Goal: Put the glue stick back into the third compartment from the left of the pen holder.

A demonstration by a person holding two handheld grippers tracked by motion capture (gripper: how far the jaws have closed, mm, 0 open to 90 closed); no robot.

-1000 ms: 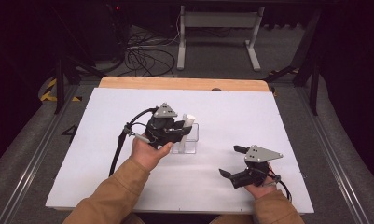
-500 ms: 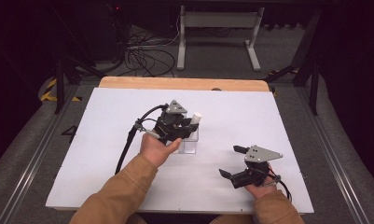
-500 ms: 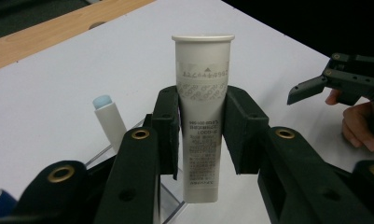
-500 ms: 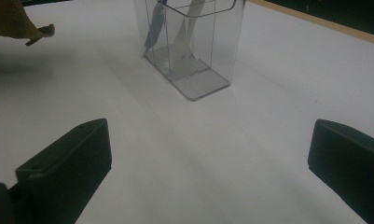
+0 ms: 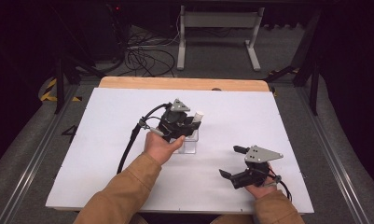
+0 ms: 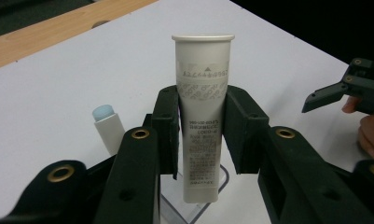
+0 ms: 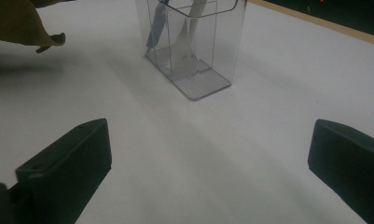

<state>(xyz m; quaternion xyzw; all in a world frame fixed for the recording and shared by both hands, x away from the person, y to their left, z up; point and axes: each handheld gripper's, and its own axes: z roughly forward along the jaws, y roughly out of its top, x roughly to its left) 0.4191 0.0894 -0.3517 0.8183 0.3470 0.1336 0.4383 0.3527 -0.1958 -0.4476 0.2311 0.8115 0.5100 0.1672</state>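
Left gripper (image 6: pixel 201 135), centre of the left gripper view: jaws clamped on a white tube (image 6: pixel 202 116), one pad on each side of its printed body, tube upright with the flat crimped end at the top. The tube's lower end sits inside a clear plastic holder (image 6: pixel 194 212) at bottom centre. A smaller white item with a pale blue tip (image 6: pixel 107 128) stands just left of the tube.

High view: left gripper (image 5: pixel 187 123) mid-frame over the holder (image 5: pixel 190 142). Right gripper (image 5: pixel 238 163), lower right, jaws spread wide, holding nothing, well apart from the holder on the white table (image 5: pixel 105 126).
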